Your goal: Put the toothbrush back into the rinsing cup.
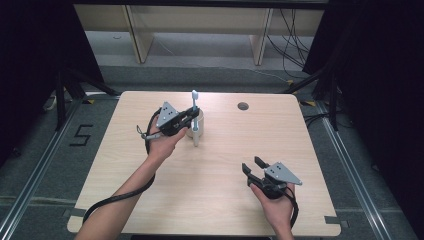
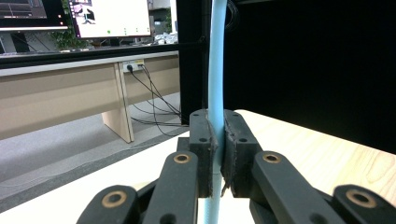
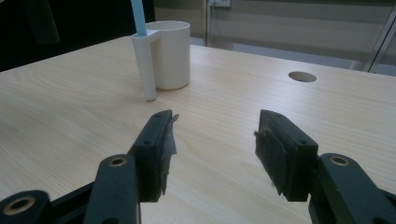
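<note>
A pale blue toothbrush [image 2: 216, 70] is clamped upright by the left gripper [image 1: 192, 116] directly over the cream cup [image 3: 172, 53], its lower end apparently seated in the cup's side holder. Release would be called for next. The right gripper [image 3: 212, 149] is held agape, near the cup.
</note>
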